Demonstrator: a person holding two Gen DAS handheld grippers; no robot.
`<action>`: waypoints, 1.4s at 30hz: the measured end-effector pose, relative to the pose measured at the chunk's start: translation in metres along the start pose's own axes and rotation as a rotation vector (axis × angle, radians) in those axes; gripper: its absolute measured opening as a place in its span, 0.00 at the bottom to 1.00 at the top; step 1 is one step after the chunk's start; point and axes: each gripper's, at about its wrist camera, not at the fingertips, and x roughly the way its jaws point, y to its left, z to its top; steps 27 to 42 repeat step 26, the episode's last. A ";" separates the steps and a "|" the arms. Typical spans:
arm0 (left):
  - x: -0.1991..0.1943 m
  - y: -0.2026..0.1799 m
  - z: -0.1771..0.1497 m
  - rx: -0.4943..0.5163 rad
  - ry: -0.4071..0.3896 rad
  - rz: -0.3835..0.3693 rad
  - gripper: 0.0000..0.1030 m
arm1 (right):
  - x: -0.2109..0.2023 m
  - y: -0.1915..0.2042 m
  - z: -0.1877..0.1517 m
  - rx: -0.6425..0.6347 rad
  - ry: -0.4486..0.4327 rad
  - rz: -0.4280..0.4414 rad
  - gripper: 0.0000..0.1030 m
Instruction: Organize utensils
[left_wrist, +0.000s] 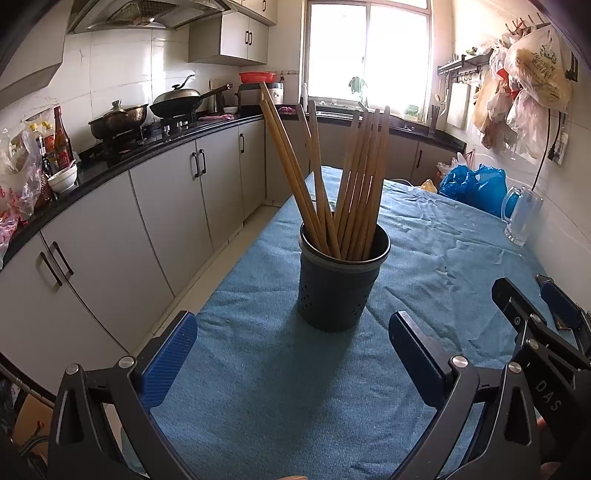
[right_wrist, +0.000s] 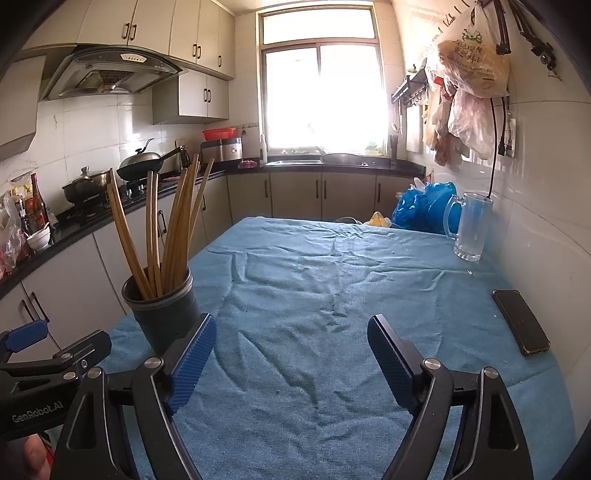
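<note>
A dark perforated utensil holder (left_wrist: 341, 284) stands upright on the blue tablecloth (left_wrist: 280, 387), with several wooden chopsticks (left_wrist: 354, 184) leaning out of it. My left gripper (left_wrist: 291, 332) is open and empty, just in front of the holder and not touching it. In the right wrist view the holder (right_wrist: 162, 310) and its chopsticks (right_wrist: 173, 225) stand at the left. My right gripper (right_wrist: 291, 332) is open and empty over the bare cloth (right_wrist: 332, 295), to the right of the holder. The right gripper also shows at the right edge of the left wrist view (left_wrist: 539, 295).
A black phone (right_wrist: 521, 321) lies near the table's right edge. A glass mug (right_wrist: 471, 225) and blue plastic bags (right_wrist: 421, 206) sit at the far right by the tiled wall. The kitchen counter with pots (left_wrist: 118, 118) and bottles runs along the left.
</note>
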 end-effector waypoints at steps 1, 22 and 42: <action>0.000 0.000 0.000 0.000 0.001 0.000 1.00 | 0.000 0.000 0.000 0.000 0.000 0.000 0.85; -0.006 -0.009 0.003 0.022 -0.009 0.009 1.00 | -0.001 -0.001 -0.002 -0.003 -0.011 0.003 0.86; -0.007 -0.016 0.004 0.035 0.003 0.002 1.00 | -0.001 -0.007 -0.003 0.017 -0.003 0.010 0.87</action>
